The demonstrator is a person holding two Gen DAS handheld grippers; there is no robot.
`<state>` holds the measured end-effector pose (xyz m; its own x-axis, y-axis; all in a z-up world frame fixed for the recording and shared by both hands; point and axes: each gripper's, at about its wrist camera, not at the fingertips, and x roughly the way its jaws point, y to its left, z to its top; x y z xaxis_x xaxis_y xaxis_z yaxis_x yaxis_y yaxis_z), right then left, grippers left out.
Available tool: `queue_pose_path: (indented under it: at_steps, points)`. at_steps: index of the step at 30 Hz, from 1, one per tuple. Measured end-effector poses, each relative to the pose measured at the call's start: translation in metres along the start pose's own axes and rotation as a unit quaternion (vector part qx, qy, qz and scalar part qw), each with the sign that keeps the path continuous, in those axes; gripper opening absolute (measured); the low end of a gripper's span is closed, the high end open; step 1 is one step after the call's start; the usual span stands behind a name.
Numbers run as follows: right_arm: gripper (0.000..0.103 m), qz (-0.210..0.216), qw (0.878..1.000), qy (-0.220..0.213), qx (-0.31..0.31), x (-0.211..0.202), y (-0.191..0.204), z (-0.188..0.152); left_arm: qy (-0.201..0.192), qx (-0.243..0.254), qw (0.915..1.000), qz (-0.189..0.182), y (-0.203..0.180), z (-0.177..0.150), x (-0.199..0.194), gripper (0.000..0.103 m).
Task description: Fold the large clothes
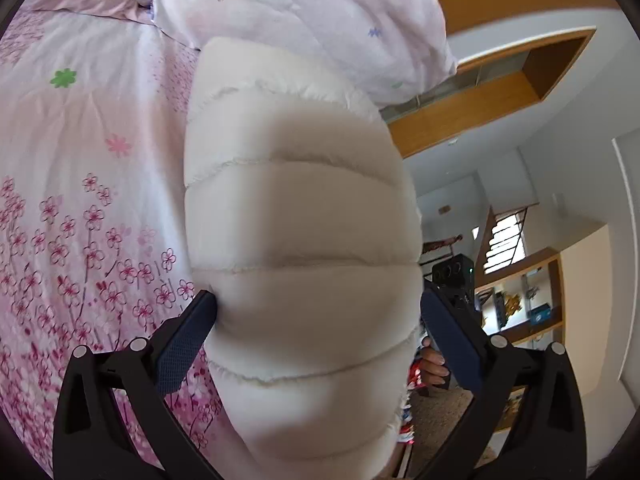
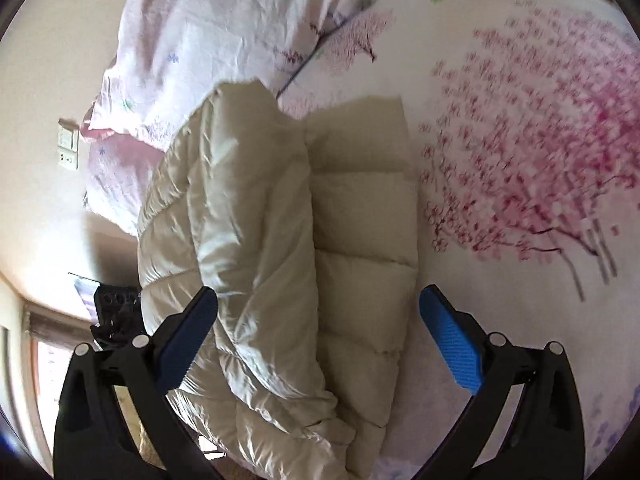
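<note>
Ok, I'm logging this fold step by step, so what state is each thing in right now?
Left tool: open, fingers either side of a padded section of the jacket.
Right tool: open, over the jacket, gripping nothing.
White puffer jacket: partly folded, one side raised over the flat part.
Floral bedspread: spread flat under the jacket.
Pillow: lying beyond the jacket.

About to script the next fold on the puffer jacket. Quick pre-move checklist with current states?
1. Left gripper open around jacket: ok.
2. Left gripper gripping fabric: not ok, fingers spread wide.
3. Right gripper open, holding nothing: ok.
4. Jacket resting on floral bedspread: ok.
5. Jacket lying flat: not ok, one half bunched over the other.
6. Sleeves tucked in: cannot tell.
</note>
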<state>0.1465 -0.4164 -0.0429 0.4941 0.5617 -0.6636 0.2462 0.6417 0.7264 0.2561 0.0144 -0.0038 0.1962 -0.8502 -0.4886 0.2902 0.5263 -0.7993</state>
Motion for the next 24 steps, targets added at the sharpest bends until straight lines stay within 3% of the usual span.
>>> queue_pose_path:
  at_steps: [7, 16, 24]
  points:
    - [0.101, 0.025, 0.998, 0.045, -0.033, 0.019, 0.008, -0.001, 0.022, -0.015, 0.9996, 0.009, 0.011, 0.006, 0.017, 0.102]
    - [0.101, 0.025, 0.99, 0.094, -0.1, 0.045, 0.038, -0.003, 0.049, -0.02, 0.9986, 0.003, 0.015, 0.006, 0.032, 0.102]
    - [0.101, 0.089, 0.981, 0.137, -0.103, 0.067, 0.047, -0.004, 0.066, -0.037, 0.9969, -0.018, 0.024, 0.006, 0.034, 0.102]
